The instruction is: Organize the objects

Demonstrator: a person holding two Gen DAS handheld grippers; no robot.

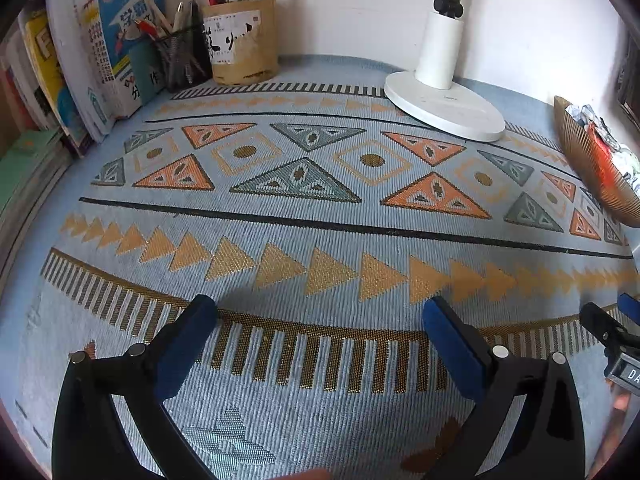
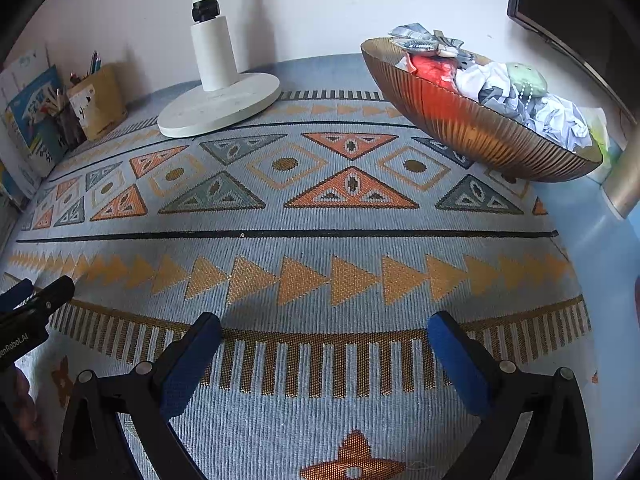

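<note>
Left gripper [image 1: 320, 312] and right gripper [image 2: 324, 328] are hovering jaws apart, gripping nothing, over the bare patterned mat [image 2: 320, 236]. Ribbed bowl [image 2: 472, 128] of crumpled paper is sitting tilted at the mat's far right edge, lamp base [image 2: 220, 108] far centre, pen holders [image 1: 244, 44] far left corner.

A pale blue woven cloth [image 2: 320, 240] bears orange and grey-green triangles, tan diamonds with brown dots, black lines and brown-and-white bars. A plain white round lamp base [image 2: 218, 106] stands on it. Right of the base, a ribbed bronze-brown bowl [image 2: 472, 128] holds red, white and pale green scraps. Left of it, a tan cardboard pen holder [image 1: 244, 40] carries a white label with black script.
</note>
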